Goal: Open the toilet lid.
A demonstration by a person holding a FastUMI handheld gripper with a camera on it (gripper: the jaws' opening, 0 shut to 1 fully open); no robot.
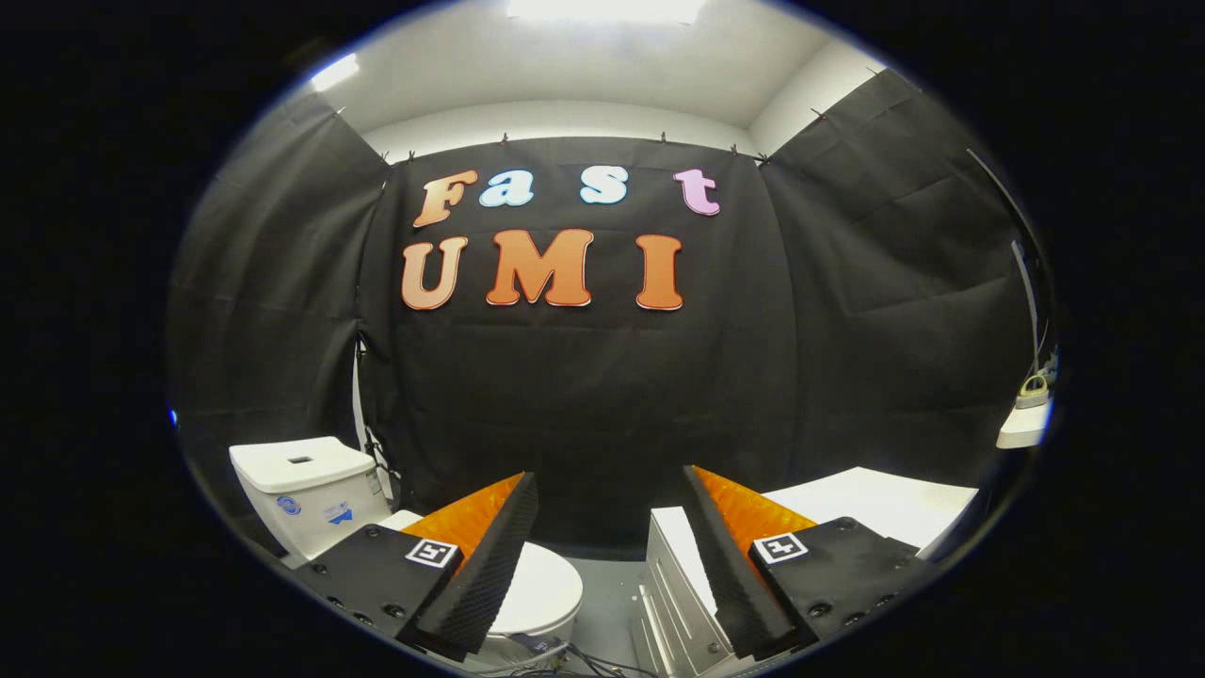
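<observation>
Nothing done yet tbh: the toilet lid [541, 589] is down flat, sitting low just past the left finger. The gripper [610, 556] has its fingers spread wide, holding nothing, well above it.

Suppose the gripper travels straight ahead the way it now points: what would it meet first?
Probably the black cloth wall. The open gripper aims between the toilet and the white cabinet, both lower and off-line. Depth is unclear.
</observation>
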